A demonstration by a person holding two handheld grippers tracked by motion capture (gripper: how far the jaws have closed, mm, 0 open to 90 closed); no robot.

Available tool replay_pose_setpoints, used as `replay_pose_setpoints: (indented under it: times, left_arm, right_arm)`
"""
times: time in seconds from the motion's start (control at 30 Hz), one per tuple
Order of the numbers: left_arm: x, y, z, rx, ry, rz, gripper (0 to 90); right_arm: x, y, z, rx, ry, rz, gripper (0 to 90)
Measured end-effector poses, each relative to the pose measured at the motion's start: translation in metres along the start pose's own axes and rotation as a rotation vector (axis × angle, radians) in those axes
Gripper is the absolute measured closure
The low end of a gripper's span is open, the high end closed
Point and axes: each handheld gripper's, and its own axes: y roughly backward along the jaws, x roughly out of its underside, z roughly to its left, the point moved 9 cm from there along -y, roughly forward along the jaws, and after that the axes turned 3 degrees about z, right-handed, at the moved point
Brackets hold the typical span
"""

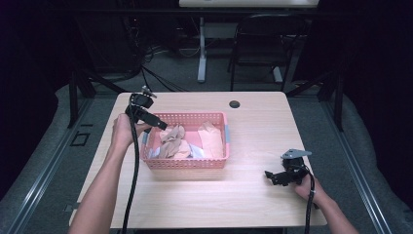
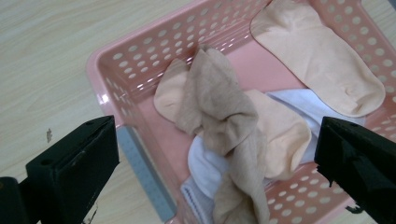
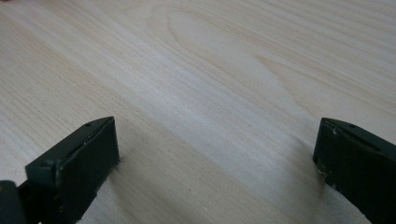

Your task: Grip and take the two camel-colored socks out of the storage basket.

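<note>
So the basket [image 2: 140, 70] is showing up salmon pink, dotted all over with little round holes, with a grey-blue strip [image 2: 142, 175] sitting on its rim. Inside the basket, a crumpled tan sock [image 2: 219, 107] is lying over pale peach socks [image 2: 322, 60], with a white sock [image 2: 205, 165] peeking out underneath. The table [image 1: 253, 190] under the basket is looking like light wood with soft grain streaks. Both grippers, left [image 1: 163, 126] and right [image 1: 269, 174], are coming across plain black.

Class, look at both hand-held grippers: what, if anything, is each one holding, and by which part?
Nothing is held. The left hand-held gripper hangs open above the tan sock in the pink basket; the right hand-held gripper is open over bare table.
</note>
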Motion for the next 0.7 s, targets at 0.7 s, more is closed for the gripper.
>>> replay_pose_setpoints:
  times: [0.7]
  left_arm:
    - [-0.019,-0.089,-0.023,-0.019,0.038,0.151,35.1]
  right_arm:
    - [0.001,0.001,0.0,0.001,0.004,0.005,0.0]
